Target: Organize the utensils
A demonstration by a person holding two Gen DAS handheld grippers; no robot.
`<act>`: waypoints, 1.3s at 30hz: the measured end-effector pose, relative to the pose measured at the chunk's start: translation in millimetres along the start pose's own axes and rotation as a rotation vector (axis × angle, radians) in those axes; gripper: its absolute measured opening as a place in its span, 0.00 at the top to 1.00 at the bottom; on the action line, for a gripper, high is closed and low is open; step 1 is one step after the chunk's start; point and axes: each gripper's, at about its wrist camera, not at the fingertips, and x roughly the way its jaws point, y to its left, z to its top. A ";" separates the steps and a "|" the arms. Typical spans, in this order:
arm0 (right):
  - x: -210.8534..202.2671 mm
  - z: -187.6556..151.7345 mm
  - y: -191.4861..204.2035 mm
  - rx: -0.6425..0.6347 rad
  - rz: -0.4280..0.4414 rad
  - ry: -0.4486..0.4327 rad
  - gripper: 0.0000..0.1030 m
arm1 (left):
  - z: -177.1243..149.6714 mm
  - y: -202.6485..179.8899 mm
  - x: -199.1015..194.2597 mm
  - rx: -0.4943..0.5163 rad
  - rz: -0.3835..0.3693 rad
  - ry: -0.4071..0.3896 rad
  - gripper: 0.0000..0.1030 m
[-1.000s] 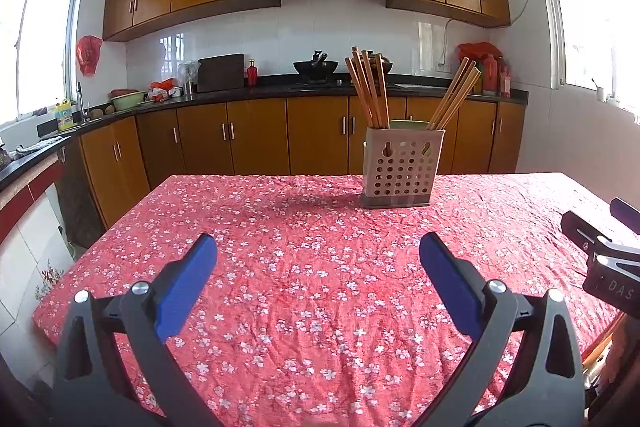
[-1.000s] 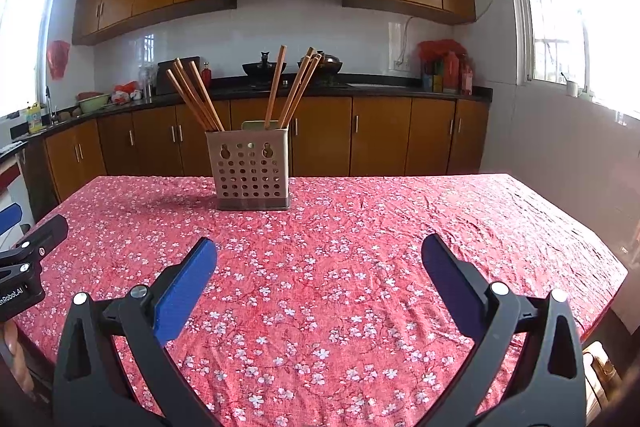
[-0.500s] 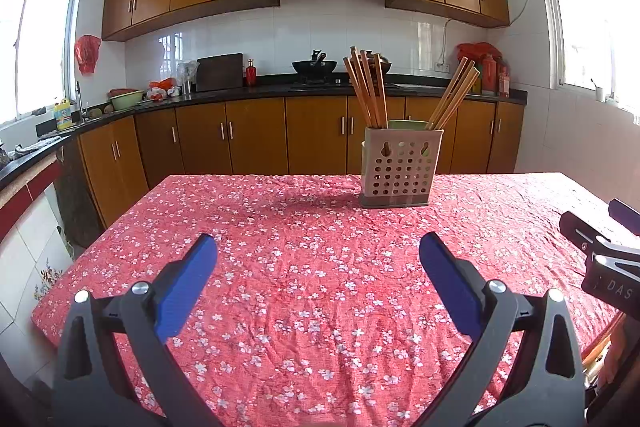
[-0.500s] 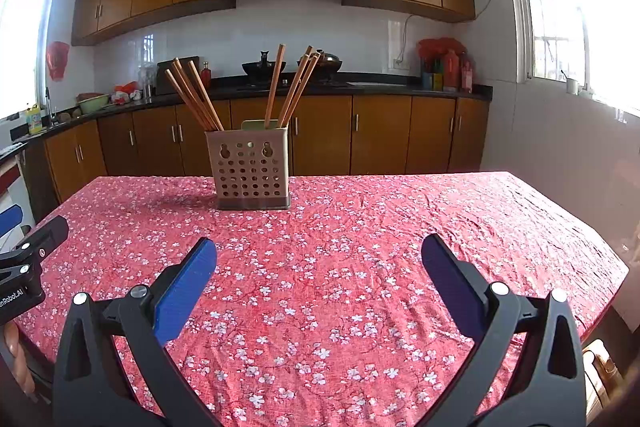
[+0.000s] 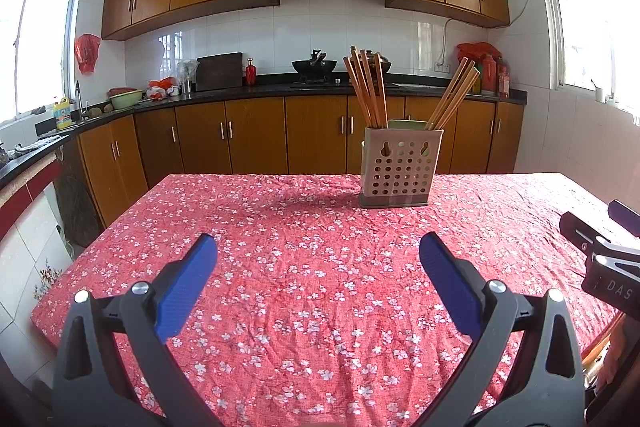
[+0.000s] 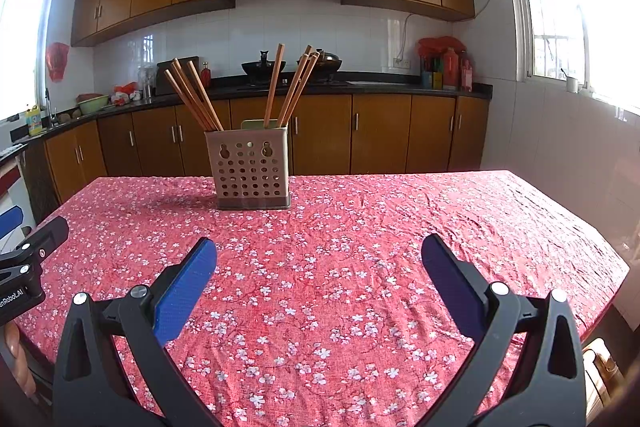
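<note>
Grippers: our left gripper (image 5: 318, 247) and right gripper (image 6: 319, 249) hover spread, empty.
Chopsticks (image 6: 194, 95): upright in the perforated holder (image 6: 251, 171), mid-tablecloth (image 6: 360, 227).
Approach: we should pinch one stick high.

Wooden cabinets (image 5: 248, 135), white tiled wall (image 5: 328, 39), 2 bright windows (image 6: 560, 7).

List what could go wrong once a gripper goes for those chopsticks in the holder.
1. The chopsticks lean outward in splayed bunches, so a finger closing on one may knock its neighbours.
2. The holder stands free on the wrinkled tablecloth; a sideways pull might tip or drag it.
3. Both the left gripper and right gripper are open and side by side; reaching together, they could collide.
</note>
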 end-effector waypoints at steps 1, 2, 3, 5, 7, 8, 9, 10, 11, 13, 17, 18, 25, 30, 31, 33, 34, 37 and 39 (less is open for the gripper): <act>0.2 -1.0 0.1 0.001 -0.001 0.001 0.02 | 0.0 -0.4 -0.1 0.000 0.000 0.000 0.04; 0.1 -1.0 0.0 0.002 -0.001 0.001 0.02 | 0.1 -0.5 0.0 0.001 -0.001 -0.001 0.04; 0.2 -0.9 -0.1 0.001 0.000 0.001 0.02 | 0.1 -0.6 0.0 0.001 0.000 -0.001 0.04; 0.1 -0.8 0.1 0.001 -0.001 0.000 0.02 | -0.1 -1.2 0.4 0.001 0.000 -0.001 0.04; 0.1 -0.7 0.1 0.001 0.000 0.000 0.02 | -0.3 -1.5 0.4 0.001 0.001 -0.001 0.04; 0.2 -0.7 0.0 0.002 0.000 0.001 0.02 | -0.4 -1.4 0.3 0.001 0.001 -0.001 0.04; 0.1 -0.7 0.2 0.002 0.000 0.001 0.02 | -0.2 -1.4 0.7 0.001 0.001 0.000 0.04; 0.1 -0.9 0.1 0.002 0.000 0.001 0.02 | -0.4 -1.4 0.2 0.001 0.000 -0.001 0.04; 0.1 -1.1 0.1 0.003 0.000 0.001 0.02 | -0.4 -1.5 0.3 0.001 0.000 -0.001 0.04; 0.3 -1.1 0.0 0.003 0.001 0.002 0.02 | -0.4 -1.7 0.2 0.001 0.000 -0.001 0.04; 1.0 -2.5 1.6 0.003 0.002 0.004 0.02 | -0.4 -2.3 0.5 0.002 0.001 0.000 0.04; 0.9 -2.5 2.1 0.003 0.003 0.005 0.02 | -0.8 -2.2 0.6 0.002 0.000 0.000 0.04; 0.8 -2.4 2.7 0.004 0.002 0.005 0.02 | -2.0 -2.3 2.1 0.003 -0.003 0.003 0.04; 1.1 -2.6 3.4 0.003 0.003 0.006 0.02 | -3.7 -2.2 3.2 0.003 -0.004 0.004 0.04; 1.5 -2.2 2.8 0.004 0.003 0.006 0.02 | -4.1 -2.4 3.4 0.002 -0.003 0.004 0.04; 1.6 -3.4 3.8 0.004 0.004 0.006 0.02 | -4.6 -2.2 3.7 0.003 -0.003 0.004 0.04; 1.8 -3.1 3.4 0.004 0.003 0.006 0.02 | -4.6 -2.3 3.7 0.003 -0.003 0.004 0.04; 1.8 -2.8 3.1 0.004 0.003 0.006 0.02 | -4.5 -1.9 3.8 0.003 -0.003 0.006 0.04; 1.5 -3.1 3.6 0.004 0.003 0.005 0.02 | -5.3 -2.2 3.7 0.002 -0.003 0.007 0.04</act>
